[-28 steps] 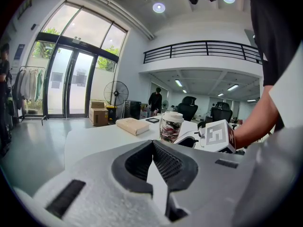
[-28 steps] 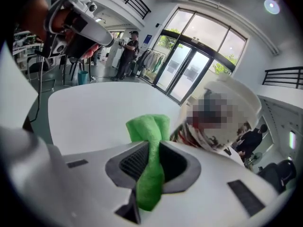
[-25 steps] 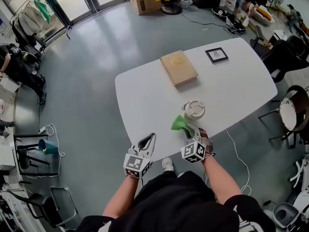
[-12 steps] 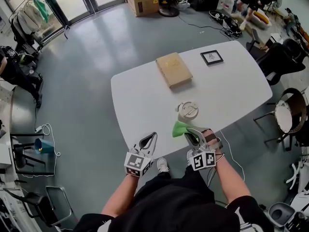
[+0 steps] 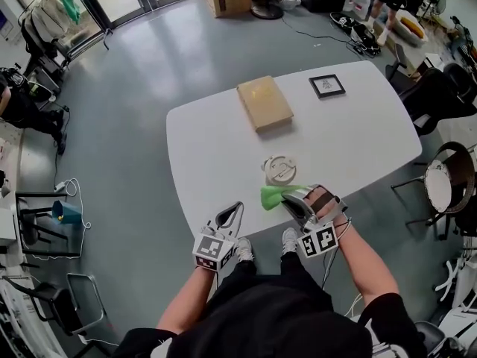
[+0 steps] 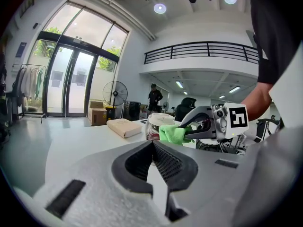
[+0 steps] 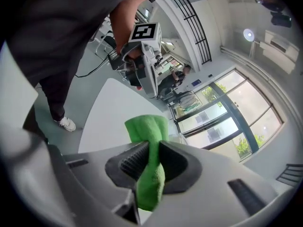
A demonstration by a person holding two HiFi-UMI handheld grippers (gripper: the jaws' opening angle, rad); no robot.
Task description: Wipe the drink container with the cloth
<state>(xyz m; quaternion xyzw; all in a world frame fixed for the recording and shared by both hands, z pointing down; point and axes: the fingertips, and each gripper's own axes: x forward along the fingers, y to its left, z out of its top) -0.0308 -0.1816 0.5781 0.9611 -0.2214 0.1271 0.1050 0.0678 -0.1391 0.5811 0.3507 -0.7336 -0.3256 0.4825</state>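
Fingers of the right gripper clamp the green cloth, which has swung level to the side of the drink container standing on the tabletop. Wiping can begin. The left gripper is closed and empty.

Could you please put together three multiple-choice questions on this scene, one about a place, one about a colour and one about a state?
1. Where does the drink container stand?
A) on the floor
B) on the white table, nearer the person than the tan box
C) on top of that box

2. What colour is the cloth?
A) red
B) green
C) white

3. How do the left gripper's jaws stand?
A) shut on the cloth
B) wide open around the container
C) shut on nothing

Answers: 1 B, the head view shows it on the tabletop, apart from the box. 2 B, it is bright green in every view. 3 C, its tips meet with nothing between; the right gripper pinches the cloth.
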